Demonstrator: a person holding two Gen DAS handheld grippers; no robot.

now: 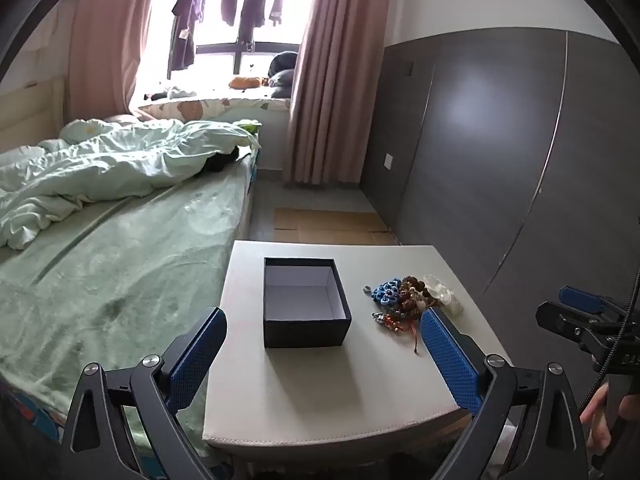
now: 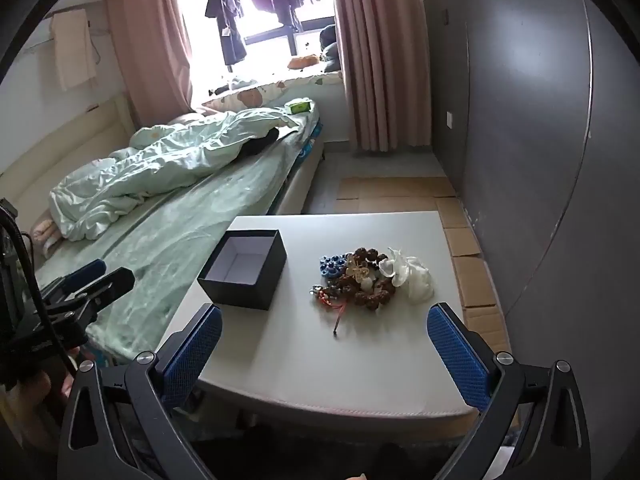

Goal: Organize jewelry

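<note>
An open dark box (image 1: pixel 306 304) with a pale, empty inside stands on a small white table (image 1: pixel 320 392); it also shows in the right wrist view (image 2: pixel 244 268). To its right lies a pile of jewelry (image 1: pixel 404 300): blue knotted pieces, brown bead bracelets, red cord and white items, also in the right wrist view (image 2: pixel 372 280). My left gripper (image 1: pixel 322 340) is open and empty, held above the table's near side in front of the box. My right gripper (image 2: pixel 324 340) is open and empty, above the near edge in front of the pile.
A bed (image 1: pixel 120 260) with a green sheet and rumpled duvet runs along the table's left side. A grey wardrobe wall (image 1: pixel 500 140) stands to the right. Flattened cardboard (image 2: pixel 400 192) lies on the floor behind the table. Pink curtains frame the window.
</note>
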